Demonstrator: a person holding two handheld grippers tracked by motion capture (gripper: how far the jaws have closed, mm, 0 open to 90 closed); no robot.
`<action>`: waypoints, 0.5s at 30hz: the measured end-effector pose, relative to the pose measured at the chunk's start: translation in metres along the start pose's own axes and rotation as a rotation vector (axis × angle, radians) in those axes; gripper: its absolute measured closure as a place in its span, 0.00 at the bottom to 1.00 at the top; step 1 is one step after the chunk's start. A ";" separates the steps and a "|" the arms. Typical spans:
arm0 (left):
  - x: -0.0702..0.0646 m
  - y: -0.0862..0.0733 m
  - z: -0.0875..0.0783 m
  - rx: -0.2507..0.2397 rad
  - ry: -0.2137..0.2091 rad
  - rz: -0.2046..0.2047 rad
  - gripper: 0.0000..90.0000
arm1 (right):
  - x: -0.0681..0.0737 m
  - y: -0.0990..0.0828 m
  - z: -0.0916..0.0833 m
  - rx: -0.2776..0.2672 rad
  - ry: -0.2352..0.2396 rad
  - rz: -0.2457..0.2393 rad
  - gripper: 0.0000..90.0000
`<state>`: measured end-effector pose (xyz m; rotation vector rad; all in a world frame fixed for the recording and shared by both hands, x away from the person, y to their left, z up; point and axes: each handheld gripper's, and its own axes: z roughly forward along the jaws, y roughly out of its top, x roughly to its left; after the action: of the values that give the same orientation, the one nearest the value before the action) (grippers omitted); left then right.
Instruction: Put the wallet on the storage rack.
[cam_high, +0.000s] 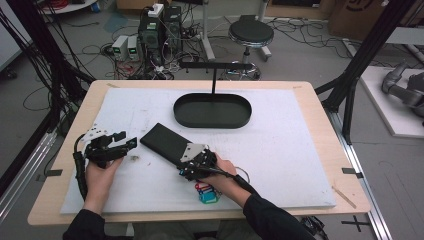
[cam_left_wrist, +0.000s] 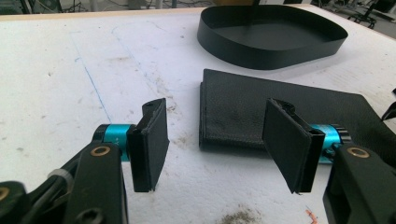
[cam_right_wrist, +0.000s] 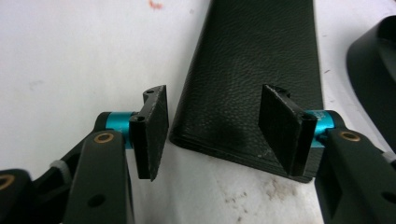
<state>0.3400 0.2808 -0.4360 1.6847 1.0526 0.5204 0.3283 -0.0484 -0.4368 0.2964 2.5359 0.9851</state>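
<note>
A flat black leather case (cam_high: 165, 141) lies at an angle on the white mat (cam_high: 300, 150), left of the middle. My right gripper (cam_high: 190, 159) is at the case's near end. In the right gripper view it (cam_right_wrist: 215, 135) stands open, one jaw over the bare mat, the other over the case (cam_right_wrist: 252, 60), with the case's corner between them and no pad pressing on it. My left gripper (cam_high: 126, 139) rests at the left of the mat, open and holding nothing. In the left gripper view it (cam_left_wrist: 224, 144) points at the case's short end (cam_left_wrist: 261, 112), a little apart from it.
A black oval tray (cam_high: 212, 111) with a T-shaped stand (cam_high: 215, 75) sits at the back middle of the mat, also seen as the tray (cam_left_wrist: 271, 37) and the tray (cam_right_wrist: 378, 70). A small teal and red object (cam_high: 207, 194) lies by the right wrist near the front edge.
</note>
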 end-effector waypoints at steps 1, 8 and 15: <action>0.000 0.000 0.000 0.000 0.000 0.000 0.45 | 0.002 0.001 0.003 0.015 -0.002 -0.013 0.51; 0.000 0.000 -0.001 0.001 -0.001 -0.006 0.44 | 0.006 0.003 0.007 0.055 -0.021 -0.059 0.67; 0.000 -0.001 -0.002 -0.006 0.002 -0.010 0.44 | 0.004 0.004 -0.002 0.028 0.003 -0.063 0.88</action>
<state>0.3381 0.2824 -0.4360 1.6731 1.0593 0.5179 0.3241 -0.0454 -0.4332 0.2224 2.5472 0.9276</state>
